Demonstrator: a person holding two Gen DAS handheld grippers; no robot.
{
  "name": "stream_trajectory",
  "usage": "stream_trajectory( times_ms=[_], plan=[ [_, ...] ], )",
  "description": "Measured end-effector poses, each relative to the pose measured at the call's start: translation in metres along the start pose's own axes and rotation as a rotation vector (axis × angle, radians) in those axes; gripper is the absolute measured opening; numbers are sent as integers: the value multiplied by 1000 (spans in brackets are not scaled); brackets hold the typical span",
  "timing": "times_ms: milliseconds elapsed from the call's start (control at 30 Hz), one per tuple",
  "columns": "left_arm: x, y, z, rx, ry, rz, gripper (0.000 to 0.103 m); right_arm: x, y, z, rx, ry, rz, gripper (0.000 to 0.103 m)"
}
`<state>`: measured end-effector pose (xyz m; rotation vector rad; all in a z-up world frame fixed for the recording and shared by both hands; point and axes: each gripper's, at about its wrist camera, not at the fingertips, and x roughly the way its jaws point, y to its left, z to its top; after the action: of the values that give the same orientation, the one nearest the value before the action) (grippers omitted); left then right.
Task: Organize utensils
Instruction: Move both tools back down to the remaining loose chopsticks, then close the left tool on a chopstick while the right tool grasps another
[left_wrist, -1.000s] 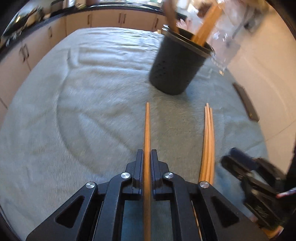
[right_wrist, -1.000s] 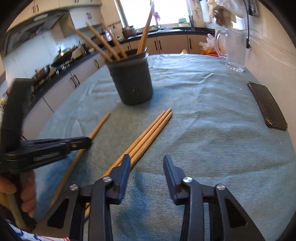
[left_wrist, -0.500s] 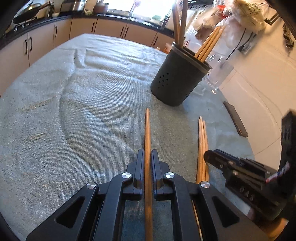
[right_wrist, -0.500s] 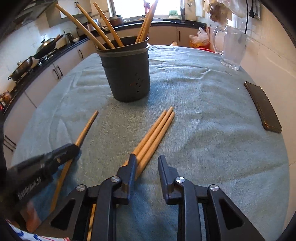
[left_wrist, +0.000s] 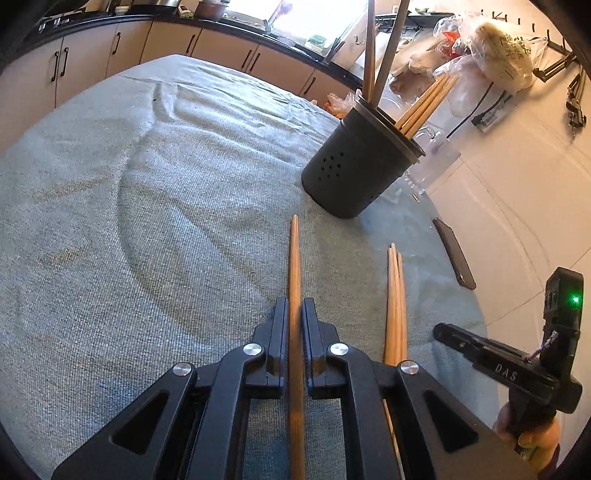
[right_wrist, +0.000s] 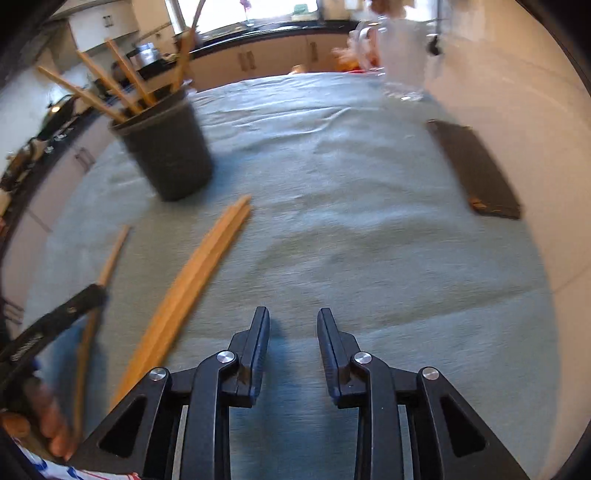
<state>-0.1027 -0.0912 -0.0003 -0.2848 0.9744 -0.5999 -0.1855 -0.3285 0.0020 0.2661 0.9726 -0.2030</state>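
Flanking chopsticks (right_wrist: 184, 284): utensil holder (left_wrist: 360, 168), phone (right_wrist: 476, 173)

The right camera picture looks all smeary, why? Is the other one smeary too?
Right wrist view: motion blur smears the black holder and loose chopsticks. Left wrist view: sharp, the gripped chopstick crisp; window glare washes out the top; fisheye bends the edges.

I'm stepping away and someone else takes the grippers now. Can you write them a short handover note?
Left gripper: shut on one wooden chopstick.
Right gripper: open and empty over the cloth, its jaws just opened a little; the loose chopstick bundle lies to its left, untouched.
Black holder stands upright on the green cloth, several chopsticks already in it.
Left to do: drop the held chopstick into the holder, then pick up the bundle and put it in too.
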Motion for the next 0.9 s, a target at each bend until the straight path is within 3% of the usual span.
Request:
stream_trajectory(
  times_ms=[100, 200, 300, 433, 500, 700, 900],
  plan=[
    [-1, 2, -1, -6, -1, -6, 8, 9, 27, 4, -58, 9, 35, 29],
    [-1, 3, -1, -7, -1, -8, 8, 20, 67, 10, -168, -8, -62, 30],
    [-1, 4, -1, -10, -1, -11, 8, 23, 91, 14, -220, 3, 8, 28],
    [-1, 5, -1, -14, -1, -15, 8, 7, 83, 19, -166, -63, 20, 30],
    [0, 5, -1, -16, -1, -16, 8, 7, 86, 18, -173, -49, 56, 31],
    [-1, 6, -1, -20, -2, -20, 8, 22, 98, 17, -184, -39, 53, 31],
    [-1, 7, -1, -22, -2, -23, 8, 30, 101, 25, -239, -23, -60, 31]
  ],
)
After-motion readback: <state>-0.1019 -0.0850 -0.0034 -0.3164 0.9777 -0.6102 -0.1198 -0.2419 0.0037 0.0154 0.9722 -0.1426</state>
